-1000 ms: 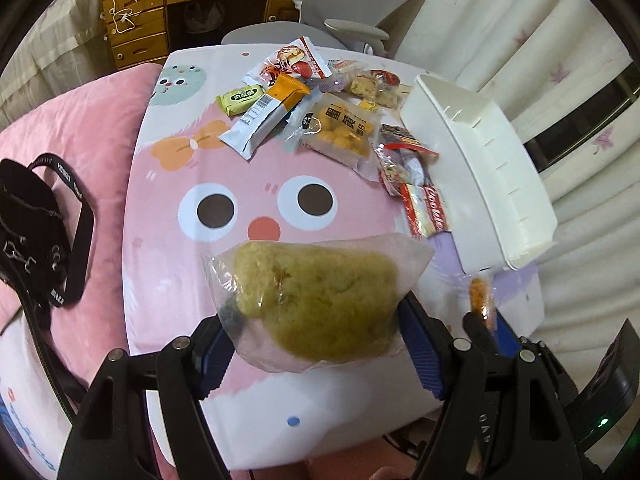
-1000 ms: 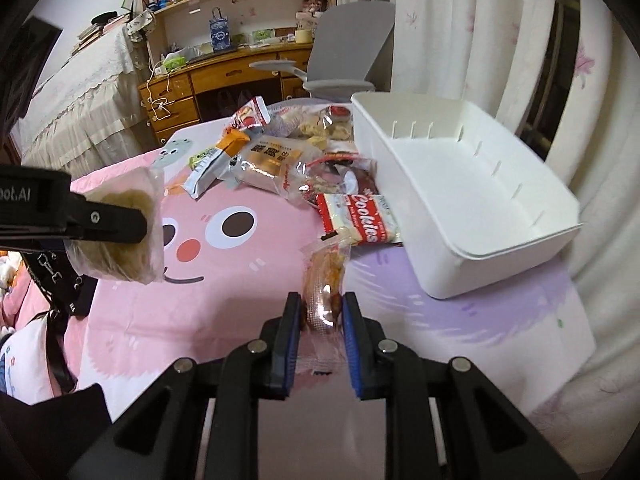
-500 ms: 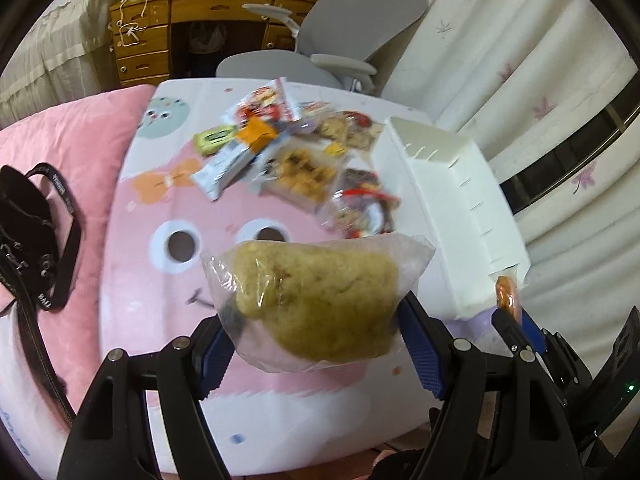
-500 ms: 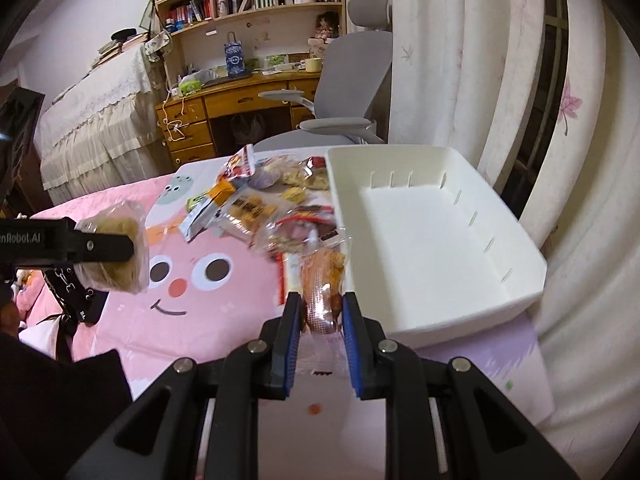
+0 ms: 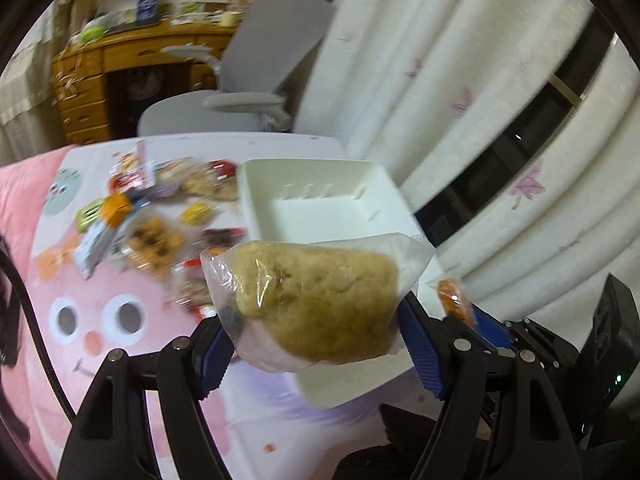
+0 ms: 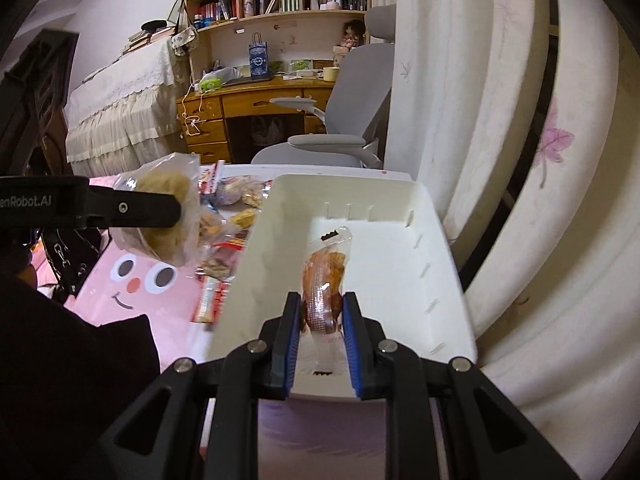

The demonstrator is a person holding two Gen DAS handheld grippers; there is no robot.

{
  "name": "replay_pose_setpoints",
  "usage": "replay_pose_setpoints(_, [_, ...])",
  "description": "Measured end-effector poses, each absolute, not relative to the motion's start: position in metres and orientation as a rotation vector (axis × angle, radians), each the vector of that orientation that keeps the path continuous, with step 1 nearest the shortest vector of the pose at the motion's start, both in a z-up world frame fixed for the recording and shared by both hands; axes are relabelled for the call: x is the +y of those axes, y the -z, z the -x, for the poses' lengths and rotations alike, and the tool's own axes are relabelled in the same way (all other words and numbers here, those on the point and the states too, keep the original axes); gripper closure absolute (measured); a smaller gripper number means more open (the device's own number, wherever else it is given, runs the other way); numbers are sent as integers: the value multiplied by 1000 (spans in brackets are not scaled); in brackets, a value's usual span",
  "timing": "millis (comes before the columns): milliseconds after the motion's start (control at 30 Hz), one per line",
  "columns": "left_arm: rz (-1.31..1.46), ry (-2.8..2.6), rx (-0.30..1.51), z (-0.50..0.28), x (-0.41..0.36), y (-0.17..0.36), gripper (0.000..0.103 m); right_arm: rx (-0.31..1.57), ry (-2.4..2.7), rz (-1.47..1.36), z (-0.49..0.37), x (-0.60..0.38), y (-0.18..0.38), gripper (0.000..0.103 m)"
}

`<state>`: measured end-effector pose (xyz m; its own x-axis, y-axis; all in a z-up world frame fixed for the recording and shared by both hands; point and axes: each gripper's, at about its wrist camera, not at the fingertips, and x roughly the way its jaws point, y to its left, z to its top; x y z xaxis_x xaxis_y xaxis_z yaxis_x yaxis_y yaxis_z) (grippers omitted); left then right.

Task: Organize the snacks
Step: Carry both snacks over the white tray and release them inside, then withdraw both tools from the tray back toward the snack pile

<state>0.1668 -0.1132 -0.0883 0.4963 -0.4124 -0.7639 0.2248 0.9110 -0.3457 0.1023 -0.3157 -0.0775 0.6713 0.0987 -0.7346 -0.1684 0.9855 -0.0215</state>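
My left gripper is shut on a clear bag with a yellow-brown cake and holds it in the air over the near left corner of the white bin; the same bag shows in the right wrist view. My right gripper is shut on a narrow clear packet of orange snack, held above the near part of the white bin. The bin looks empty inside. A pile of loose snack packets lies on the pink cartoon tablecloth left of the bin.
A grey office chair and a wooden desk stand behind the table. White curtains hang close along the bin's right side. A black strap lies at the table's left edge.
Both grippers have risen and moved right and forward with their snacks. The orange packet has gone from over the tablecloth to above the bin; the cake bag now hangs at the bin's corner.
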Motion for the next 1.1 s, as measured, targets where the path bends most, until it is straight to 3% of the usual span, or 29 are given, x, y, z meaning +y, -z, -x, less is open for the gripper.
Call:
replay_pose_setpoints(200, [193, 456, 970, -180, -164, 90, 28, 830, -169, 96, -115, -355, 77, 83])
replay_pose_setpoints(300, [186, 443, 1006, -188, -177, 98, 10, 848, -184, 91, -121, -365, 79, 81])
replay_pose_setpoints(333, [187, 428, 1018, -189, -177, 101, 10, 874, -190, 83, -126, -369, 84, 77])
replay_pose_setpoints(367, [194, 421, 1023, -189, -176, 102, 10, 900, -194, 77, -130, -372, 88, 61])
replay_pose_setpoints(400, [204, 411, 1024, -188, -174, 103, 10, 943, -196, 67, -136, -374, 94, 53])
replay_pose_setpoints(433, [208, 396, 1024, -188, -172, 103, 10, 977, -203, 47, -140, -377, 100, 49])
replay_pose_setpoints(1100, [314, 24, 1062, -127, -47, 112, 10, 1067, -415, 41, -141, -303, 122, 49])
